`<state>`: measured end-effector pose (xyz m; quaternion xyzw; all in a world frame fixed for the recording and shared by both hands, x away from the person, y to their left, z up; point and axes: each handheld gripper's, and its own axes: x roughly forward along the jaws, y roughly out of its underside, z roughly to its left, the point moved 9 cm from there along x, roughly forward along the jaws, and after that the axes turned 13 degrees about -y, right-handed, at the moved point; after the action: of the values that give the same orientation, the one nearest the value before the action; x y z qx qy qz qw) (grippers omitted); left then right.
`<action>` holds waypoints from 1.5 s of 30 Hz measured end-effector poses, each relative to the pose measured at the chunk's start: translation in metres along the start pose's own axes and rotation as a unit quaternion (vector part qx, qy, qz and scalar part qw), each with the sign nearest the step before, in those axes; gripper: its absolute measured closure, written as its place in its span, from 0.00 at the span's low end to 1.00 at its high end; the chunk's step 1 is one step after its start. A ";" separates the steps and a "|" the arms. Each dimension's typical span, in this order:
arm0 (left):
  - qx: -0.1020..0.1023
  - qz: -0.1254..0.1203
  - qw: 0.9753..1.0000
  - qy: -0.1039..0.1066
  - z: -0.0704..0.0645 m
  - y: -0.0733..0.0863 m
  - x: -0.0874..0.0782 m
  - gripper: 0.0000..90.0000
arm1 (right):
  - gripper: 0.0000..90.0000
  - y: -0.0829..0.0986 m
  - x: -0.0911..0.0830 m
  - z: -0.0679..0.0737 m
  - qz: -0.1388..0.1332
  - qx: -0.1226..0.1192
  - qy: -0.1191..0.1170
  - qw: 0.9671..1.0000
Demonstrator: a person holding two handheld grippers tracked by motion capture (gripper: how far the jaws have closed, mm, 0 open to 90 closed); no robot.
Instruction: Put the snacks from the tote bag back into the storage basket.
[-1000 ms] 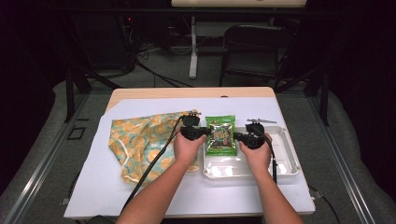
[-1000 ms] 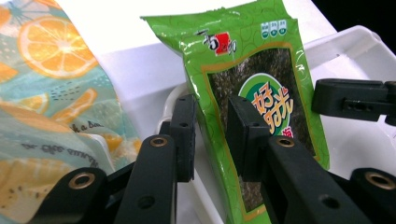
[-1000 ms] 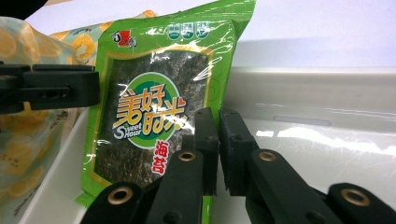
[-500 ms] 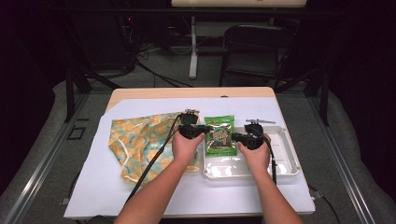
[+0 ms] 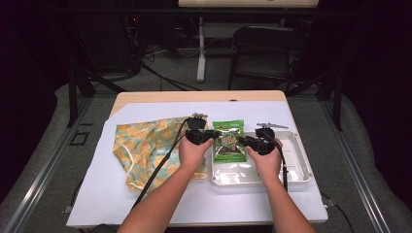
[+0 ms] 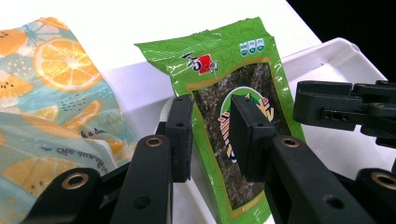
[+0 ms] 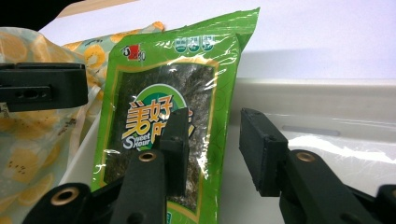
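A green seaweed snack packet (image 5: 228, 143) stands tilted at the far-left corner of a white plastic tray (image 5: 301, 165), its lower end inside the tray. My left gripper (image 5: 206, 137) reaches it from the left and my right gripper (image 5: 248, 141) from the right. In the left gripper view the packet (image 6: 233, 70) has its edge between the jaws of the left gripper (image 6: 210, 100), which stand well apart. The right gripper view shows the packet's (image 7: 187, 70) other edge between the right gripper's (image 7: 215, 114) jaws, also well apart. Both are open.
An orange-print cloth bag (image 5: 145, 145) lies flat on the white table cover left of the tray, under my left hand. The tray's bare floor (image 7: 327, 140) extends to the right. The tray wall (image 6: 336, 56) rises behind the packet. Chairs and stands sit beyond the table.
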<state>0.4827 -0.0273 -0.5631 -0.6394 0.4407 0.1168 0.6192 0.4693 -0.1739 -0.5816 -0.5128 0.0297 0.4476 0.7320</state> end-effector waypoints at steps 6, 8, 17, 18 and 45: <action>0.002 0.001 1.000 -0.002 0.001 0.000 -0.001 0.77 | 0.64 -0.001 -0.001 -0.002 -0.004 0.002 0.000 1.000; 0.002 -0.001 1.000 -0.002 0.001 -0.001 -0.002 0.76 | 0.62 -0.002 -0.001 -0.002 -0.007 0.000 0.001 1.000; 0.004 -0.006 1.000 -0.003 0.003 -0.004 -0.009 0.75 | 0.56 -0.005 -0.002 -0.002 -0.015 -0.003 0.001 1.000; 0.003 -0.008 1.000 -0.003 0.003 -0.004 -0.010 0.75 | 0.56 -0.005 -0.002 -0.002 -0.013 -0.004 0.000 1.000; 0.025 -0.046 0.999 -0.005 0.014 -0.014 -0.046 0.65 | 0.51 -0.021 -0.011 0.033 -0.041 -0.059 -0.016 0.997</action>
<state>0.4714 0.0020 -0.5243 -0.6426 0.4102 0.0800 0.6422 0.4634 -0.1565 -0.5457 -0.5484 -0.0293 0.4265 0.7187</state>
